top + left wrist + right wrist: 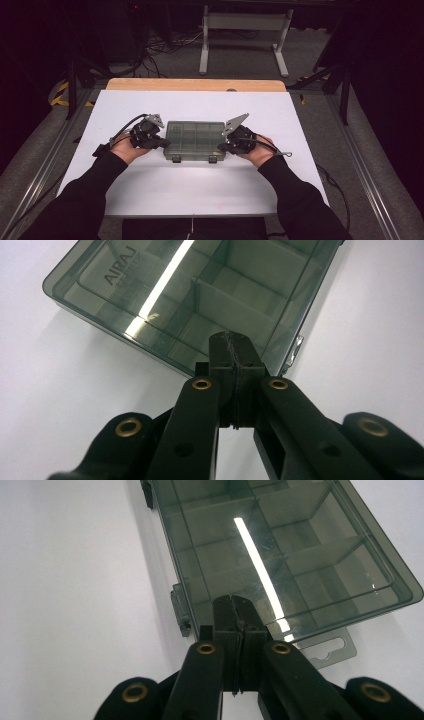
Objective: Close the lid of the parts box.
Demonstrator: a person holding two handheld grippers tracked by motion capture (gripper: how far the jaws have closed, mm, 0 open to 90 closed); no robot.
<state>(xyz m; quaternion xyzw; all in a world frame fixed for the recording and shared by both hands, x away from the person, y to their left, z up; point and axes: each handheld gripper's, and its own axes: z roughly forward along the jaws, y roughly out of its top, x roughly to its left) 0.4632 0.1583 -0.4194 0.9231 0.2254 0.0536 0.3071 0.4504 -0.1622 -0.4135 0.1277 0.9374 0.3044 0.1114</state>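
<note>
**Both grippers rested at the closed box**

In the high view, the box [194, 140] lay mid-table [150, 195], the left gripper [162, 143] and right gripper [223, 147] at its two ends. In the left gripper view, the jaws were together, tips on the lid corner. In the right gripper view, the jaws were together too, near a latch [181, 611]. Probably the step was steadying the box; next, the latches would need opening.

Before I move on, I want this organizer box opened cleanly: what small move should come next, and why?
Probably bring the right tool to the nearer latch on the box and flip it up. Both latches look fastened and the lid lies flat. Both tools are shut, one at each end of the box, so the left tool can steady it.
</note>
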